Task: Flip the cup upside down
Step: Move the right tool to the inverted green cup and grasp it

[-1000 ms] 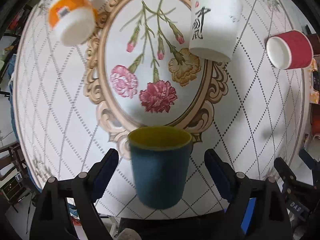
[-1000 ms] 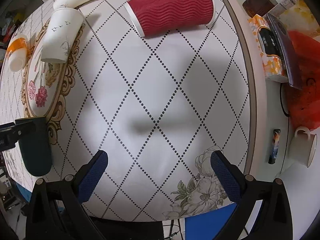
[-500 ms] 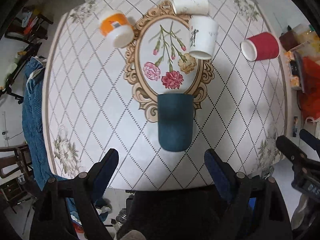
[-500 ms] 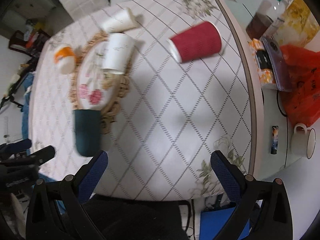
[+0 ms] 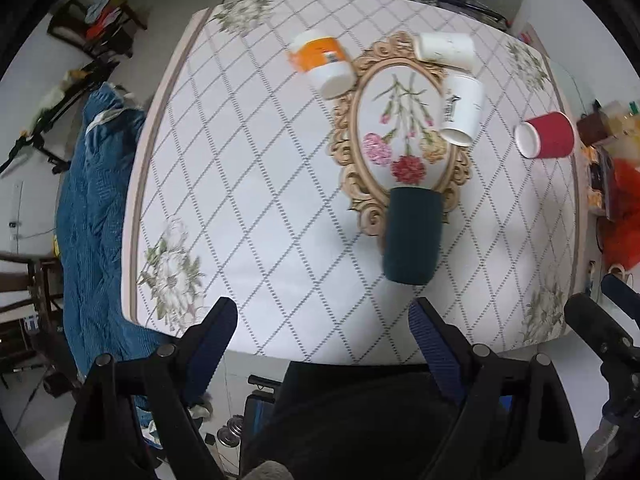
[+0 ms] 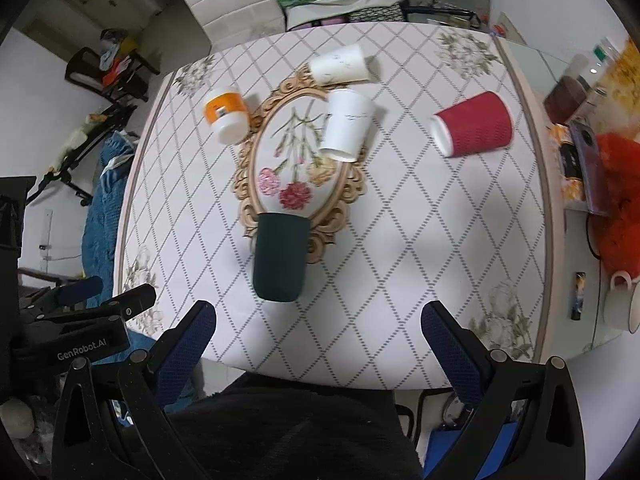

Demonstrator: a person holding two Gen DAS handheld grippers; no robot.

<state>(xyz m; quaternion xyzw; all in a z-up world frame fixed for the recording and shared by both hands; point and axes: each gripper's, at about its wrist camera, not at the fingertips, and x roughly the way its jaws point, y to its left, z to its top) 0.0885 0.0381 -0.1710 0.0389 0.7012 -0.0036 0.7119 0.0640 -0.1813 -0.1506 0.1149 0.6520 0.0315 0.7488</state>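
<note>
The dark teal cup (image 5: 412,236) stands mouth-down on the surface (image 5: 256,184), at the near end of its printed oval floral frame (image 5: 400,136), ahead of the left fingers (image 5: 322,330) and slightly toward their right one. Both pairs are spread wide, holding nothing, clear of the cup; the right fingers (image 6: 318,330) have it ahead toward their left one (image 6: 276,256). Beyond lie a red cup (image 6: 474,124), two white cups and an orange-banded one

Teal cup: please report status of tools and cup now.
Left tool open, empty. Right tool open, empty. Teal cup mouth down on table, untouched. Nothing in the way.
</note>
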